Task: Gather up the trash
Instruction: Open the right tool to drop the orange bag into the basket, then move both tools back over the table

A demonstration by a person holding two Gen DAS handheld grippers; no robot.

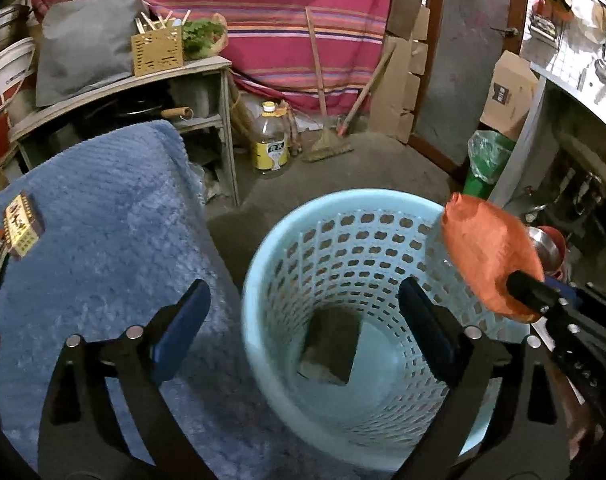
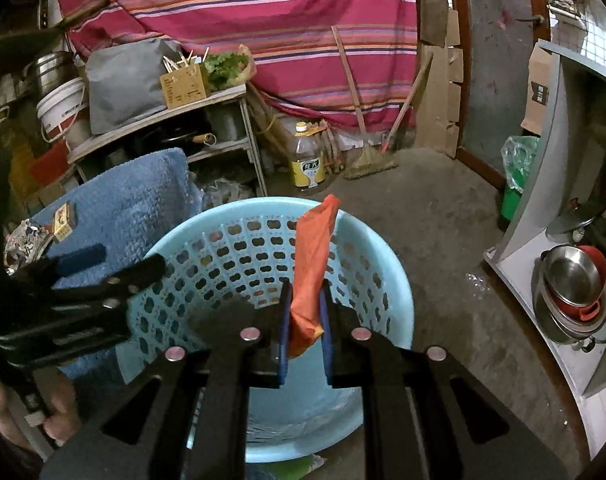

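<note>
Orange wrapper [image 2: 312, 264]: your right tool [image 2: 305, 332] pinches its lower end between both blue pads, and the rest stands up and leans slightly right above the fingers. In the right wrist view it sits over the near half of the basket [image 2: 387, 280]; in the left wrist view the same wrapper [image 1: 489, 256] appears above the basket's right rim, held by the right tool [image 1: 523, 292] entering from the right.

Your left tool [image 1: 303, 324] is spread wide and holds nothing. Its right finger hangs over the basket [image 1: 263, 280] opening; its left finger is over the blue towel [image 1: 111, 216]. The right wrist view shows the left tool [image 2: 115, 264] at the basket's left rim, above the towel [image 2: 135, 200].

The basket is pale blue, perforated plastic, standing on the concrete floor [image 2: 435, 220] just beside the towel-covered bench. A dark flat piece [image 1: 329, 344] lies at its bottom; what it is cannot be told.

On the towel: one small printed box [image 1: 21, 226] near the left edge, and beside it a crumpled silvery packet [image 2: 25, 240].

Beyond the basket: an oil bottle [image 1: 271, 140] and a broom [image 1: 331, 144] on the floor, against a striped cloth [image 1: 263, 12]. A green bin [image 1: 485, 160] with a bag liner stands to the right. Stacked metal bowls [image 2: 571, 280] sit on a low shelf at far right.
</note>
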